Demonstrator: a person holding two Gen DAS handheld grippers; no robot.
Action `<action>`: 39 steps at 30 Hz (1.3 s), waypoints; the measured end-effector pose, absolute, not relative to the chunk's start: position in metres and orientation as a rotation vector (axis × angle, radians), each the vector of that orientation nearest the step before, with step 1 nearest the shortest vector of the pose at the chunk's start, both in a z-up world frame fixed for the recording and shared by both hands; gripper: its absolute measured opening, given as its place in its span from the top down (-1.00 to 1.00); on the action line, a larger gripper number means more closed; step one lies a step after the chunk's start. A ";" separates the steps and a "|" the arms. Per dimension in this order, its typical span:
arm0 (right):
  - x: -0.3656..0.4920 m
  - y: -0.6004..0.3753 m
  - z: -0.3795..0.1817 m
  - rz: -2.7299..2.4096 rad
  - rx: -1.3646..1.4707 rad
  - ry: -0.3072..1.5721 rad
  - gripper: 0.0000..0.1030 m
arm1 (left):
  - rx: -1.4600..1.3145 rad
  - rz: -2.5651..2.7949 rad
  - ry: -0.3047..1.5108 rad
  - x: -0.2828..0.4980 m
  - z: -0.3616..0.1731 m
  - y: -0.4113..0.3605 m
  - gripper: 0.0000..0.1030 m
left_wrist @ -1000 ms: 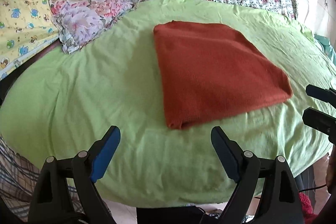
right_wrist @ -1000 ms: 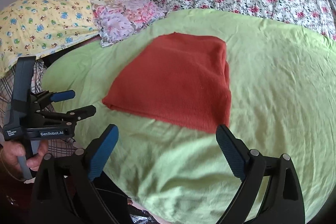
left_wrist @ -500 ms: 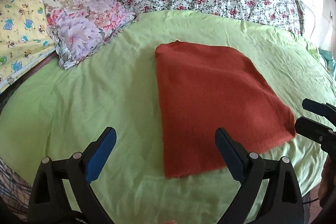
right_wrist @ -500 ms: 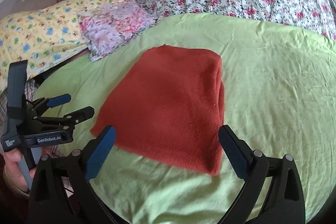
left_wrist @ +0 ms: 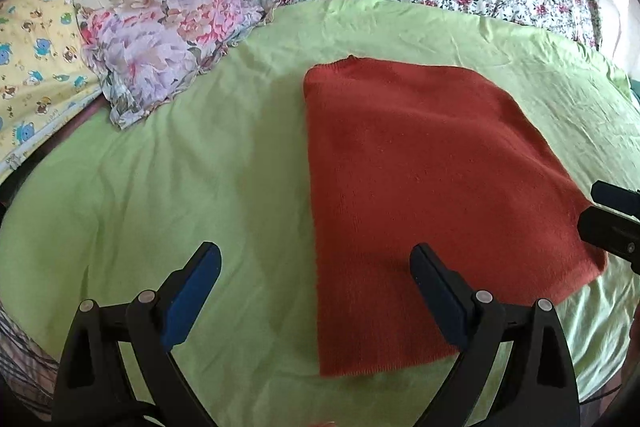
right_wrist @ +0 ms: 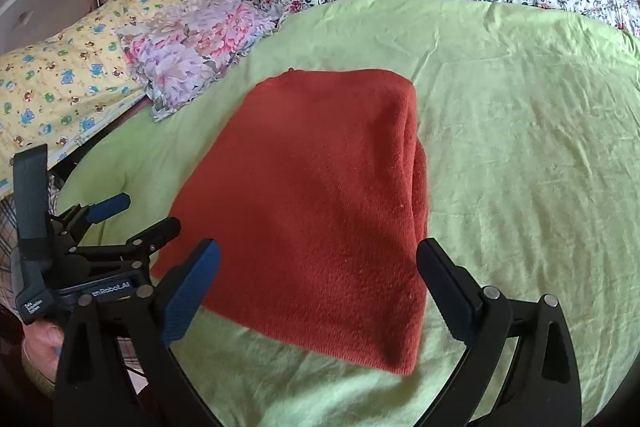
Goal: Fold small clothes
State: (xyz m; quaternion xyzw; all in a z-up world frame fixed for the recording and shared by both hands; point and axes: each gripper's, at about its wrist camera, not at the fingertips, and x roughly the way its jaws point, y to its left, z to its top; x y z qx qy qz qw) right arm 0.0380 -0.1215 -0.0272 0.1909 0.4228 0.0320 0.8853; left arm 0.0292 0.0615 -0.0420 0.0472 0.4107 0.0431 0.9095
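On the green sheet (left_wrist: 200, 155) lies a folded rust cloth (left_wrist: 420, 187) — left hand-held gripper (left_wrist: 316, 281) and right hand-held gripper (right_wrist: 318, 277) gape wide, empty.

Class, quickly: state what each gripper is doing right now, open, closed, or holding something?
Left gripper: open, holding nothing, above the red knit garment's near edge.
Right gripper: open, holding nothing, above the same garment.
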 end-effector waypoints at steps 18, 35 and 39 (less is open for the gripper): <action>0.054 -0.121 -0.033 0.083 0.391 0.903 -0.91 | 0.056 0.061 0.874 0.039 -0.046 0.056 -0.86; 0.057 -0.120 -0.032 0.086 0.397 0.902 -0.91 | 0.035 0.053 0.877 0.036 -0.044 0.053 -0.86; 0.057 -0.120 -0.032 0.090 0.397 0.902 -0.91 | 0.034 0.053 0.873 0.035 -0.043 0.052 -0.86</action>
